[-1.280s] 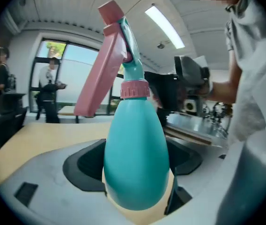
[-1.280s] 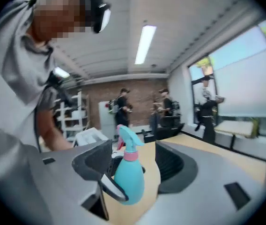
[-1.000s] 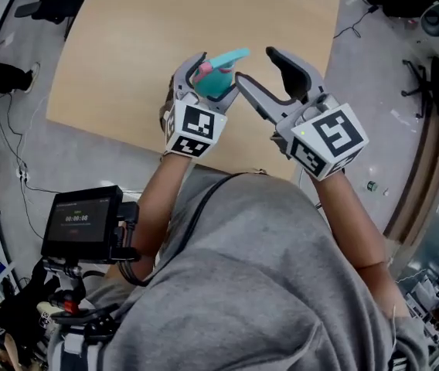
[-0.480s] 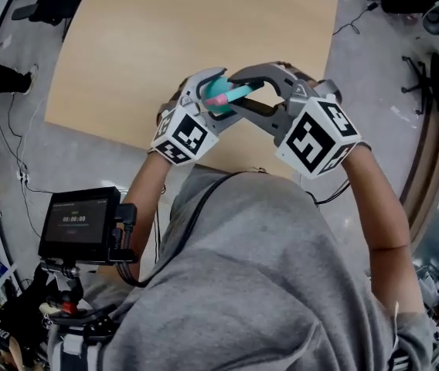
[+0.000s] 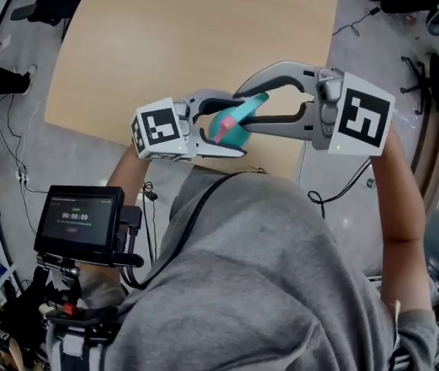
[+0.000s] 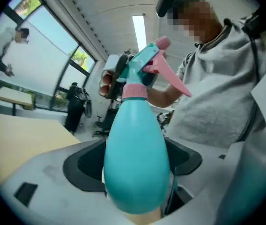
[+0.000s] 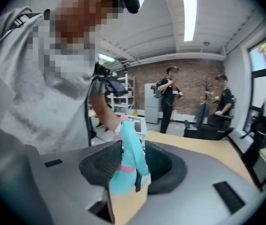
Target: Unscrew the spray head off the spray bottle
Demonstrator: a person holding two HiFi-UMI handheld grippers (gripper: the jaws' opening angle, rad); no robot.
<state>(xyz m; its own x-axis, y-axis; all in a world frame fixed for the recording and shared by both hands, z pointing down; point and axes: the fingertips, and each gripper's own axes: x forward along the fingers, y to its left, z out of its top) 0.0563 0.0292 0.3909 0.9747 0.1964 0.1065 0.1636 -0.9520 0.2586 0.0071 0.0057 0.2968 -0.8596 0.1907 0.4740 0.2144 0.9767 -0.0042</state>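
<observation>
**Teal plastic spray bottle (image 5: pixel 231 130) clamped at both ends**

Closest to the head view is the person's grey sweatshirt (image 5: pixel 243 284), with a small black screen unit (image 5: pixel 80 219) low on the left.

Just past the chest, the left gripper (image 5: pixel 239 126) reaches in from the left, and its grey jaws are closed on the bottle's rounded body. In the left gripper view (image 6: pixel 135 158) that body (image 6: pixel 135 163) fills the gap between the black pads (image 6: pixel 84 165) and is pressed from both sides.

The bottle is held in the air above the near edge of the table. Its teal spray head (image 6: pixel 144 64), with a pink collar (image 6: pixel 134 92) and a pink trigger (image 6: pixel 170 76), points away from the left gripper.

The right gripper (image 5: pixel 243 108) comes in from the right. Its jaws have just been closing with the spray head (image 5: pixel 246 105) between them. In the right gripper view (image 7: pixel 130 161) the black pads (image 7: pixel 100 165) sit tight against the head (image 7: pixel 130 144) on either side.

Beyond lies the light wooden table (image 5: pixel 165 37), then the grey floor (image 5: pixel 374 68). Farthest off, people (image 7: pixel 168 97) stand before a brick wall (image 7: pixel 194 83).
</observation>
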